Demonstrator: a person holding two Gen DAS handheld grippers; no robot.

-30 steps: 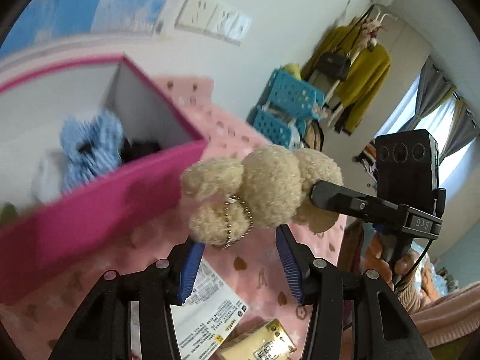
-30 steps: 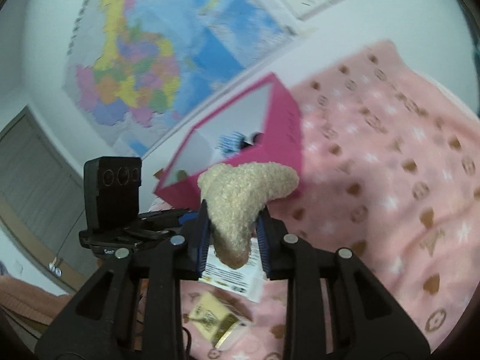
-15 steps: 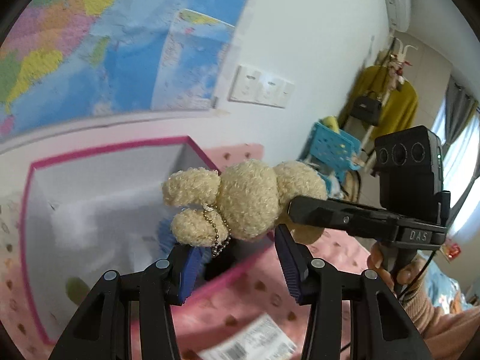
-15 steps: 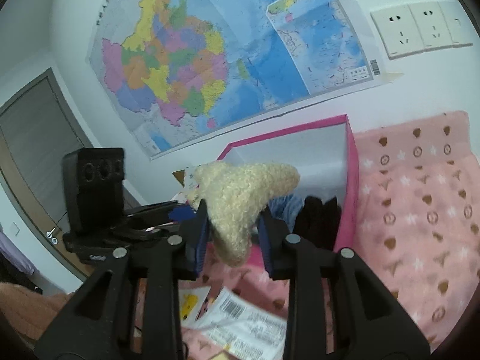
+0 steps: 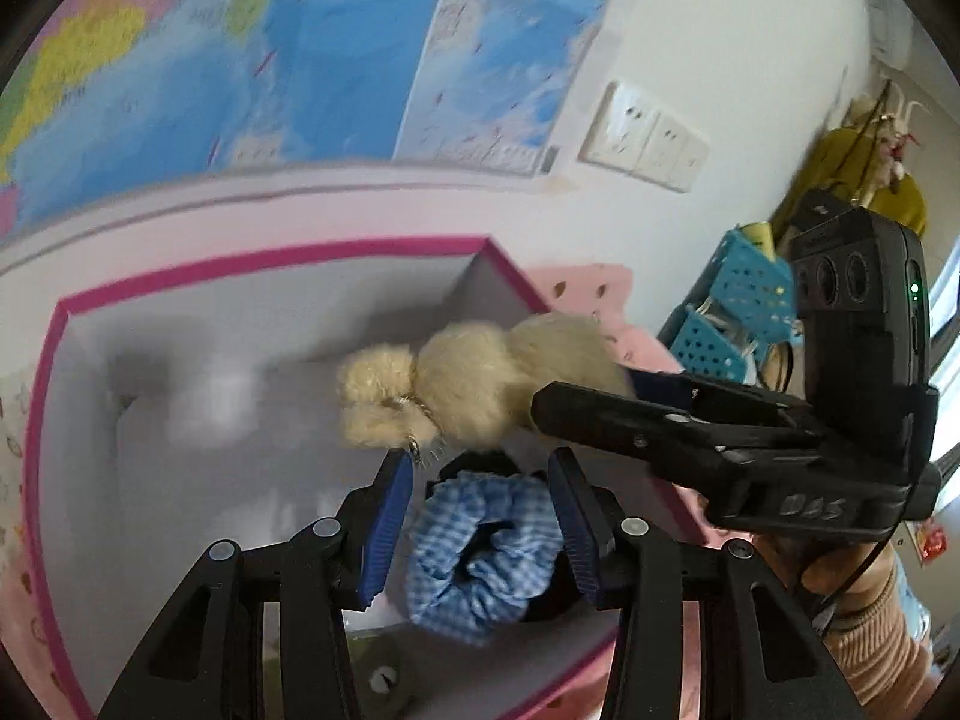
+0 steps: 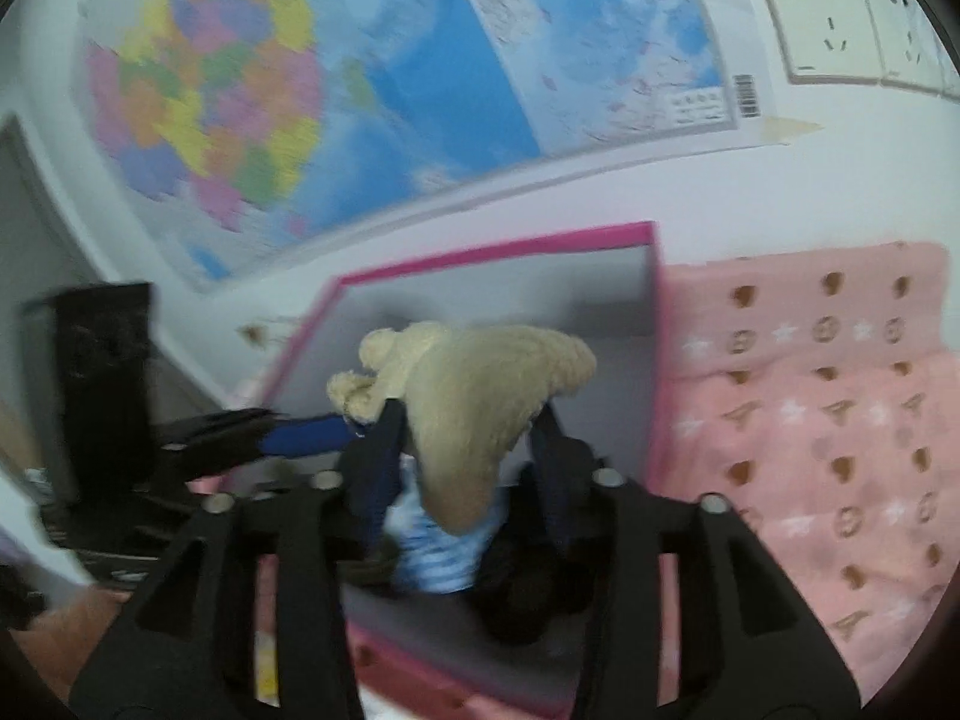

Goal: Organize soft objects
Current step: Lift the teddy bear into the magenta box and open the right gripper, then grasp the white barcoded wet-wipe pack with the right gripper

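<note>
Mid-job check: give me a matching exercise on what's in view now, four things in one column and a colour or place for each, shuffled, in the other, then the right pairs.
Things:
1. plush toy
2. scrunchie
3. box
4. blanket

Descriptions:
A. blue and white check, lying inside the box
B. pink with small heart and star marks, beside the box
C. cream and fuzzy, between the opening jaws of the right gripper, above the box
D. open top, magenta rim, pale inner walls

Pairs: 1-C, 2-A, 3-D, 4-B
</note>
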